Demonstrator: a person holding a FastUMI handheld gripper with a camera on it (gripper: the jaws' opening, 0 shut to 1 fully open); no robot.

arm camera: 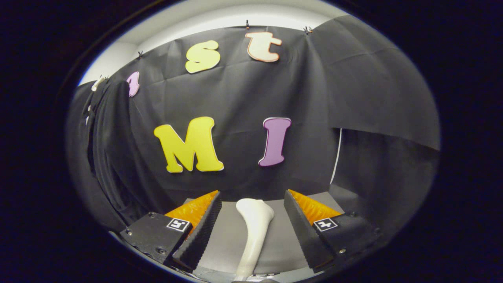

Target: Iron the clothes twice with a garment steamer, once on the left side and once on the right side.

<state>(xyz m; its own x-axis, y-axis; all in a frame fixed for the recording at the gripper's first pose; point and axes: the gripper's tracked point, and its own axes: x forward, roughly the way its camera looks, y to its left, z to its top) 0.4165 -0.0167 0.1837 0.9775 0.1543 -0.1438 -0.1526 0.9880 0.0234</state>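
Note:
A white garment steamer [253,232] lies on the grey table [226,239], its wider head pointing away toward the booth's back wall. My gripper [251,196] is open, and the steamer's body lies between the two fingers without either one touching it. A dark garment [108,149] hangs from a white hanger [97,83] far off to the left, against the black cloth wall.
Black cloth walls close the booth behind the table and on both sides. A thin white cable [336,157] runs down the wall to the right, beyond the right finger. The table's far edge meets the cloth just past the steamer's head.

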